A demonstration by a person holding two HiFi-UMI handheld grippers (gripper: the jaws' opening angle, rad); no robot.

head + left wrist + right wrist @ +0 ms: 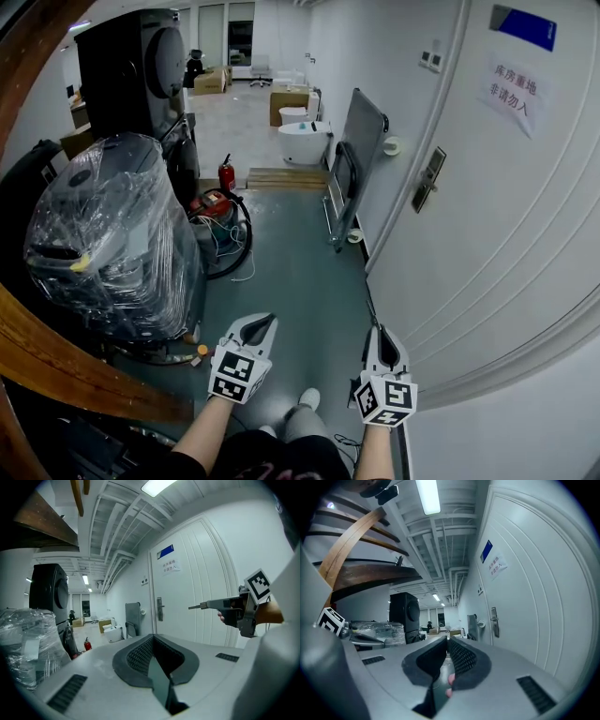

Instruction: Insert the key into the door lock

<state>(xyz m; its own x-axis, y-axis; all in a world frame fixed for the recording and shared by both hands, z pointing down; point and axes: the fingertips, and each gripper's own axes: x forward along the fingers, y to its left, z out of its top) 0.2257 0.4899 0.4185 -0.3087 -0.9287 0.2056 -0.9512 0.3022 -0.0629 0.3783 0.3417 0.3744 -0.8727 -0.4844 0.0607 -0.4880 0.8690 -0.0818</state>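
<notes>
One key, a thin blade, sticks out of the right gripper, whose jaws are pinched onto it. It is held level, probably to meet the keyway square. Well ahead, the door lock on the white door is not yet reached. Beside it, the left gripper has its jaws together, empty and likely idle.

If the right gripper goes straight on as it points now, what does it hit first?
Probably nothing close: the right gripper points along the door, the lock off to its right. The grey cart farther on looks nearest; depth is unclear.
</notes>
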